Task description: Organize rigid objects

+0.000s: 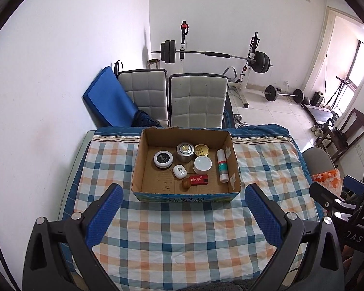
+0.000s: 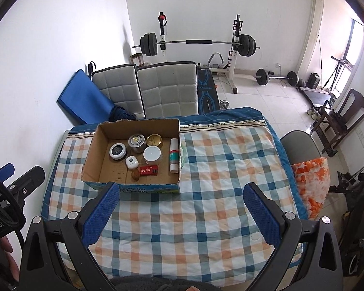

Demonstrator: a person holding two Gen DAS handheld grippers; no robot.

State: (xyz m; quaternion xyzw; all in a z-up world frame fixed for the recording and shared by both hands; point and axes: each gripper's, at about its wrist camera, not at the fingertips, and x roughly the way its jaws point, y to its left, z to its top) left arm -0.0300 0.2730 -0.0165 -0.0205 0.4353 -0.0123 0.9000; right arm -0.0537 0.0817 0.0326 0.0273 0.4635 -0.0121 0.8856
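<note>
Checked tablecloth (image 1: 182, 237) bears cardboard box (image 1: 185, 195); its printed lettering is unreadable.

Checked tablecloth (image 1: 182, 237), two padded chairs (image 1: 197, 99), blue mat (image 1: 109, 94), barbell rack (image 1: 213, 54)

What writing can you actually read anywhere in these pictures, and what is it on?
"enRobot", cut off at the edge: on the left gripper body.
"OAS", upside down and cut off: on the right gripper body.
Cardboard box front print: blurred, unreadable.
Red box, white tube, black-lidded jar: too small.
</note>
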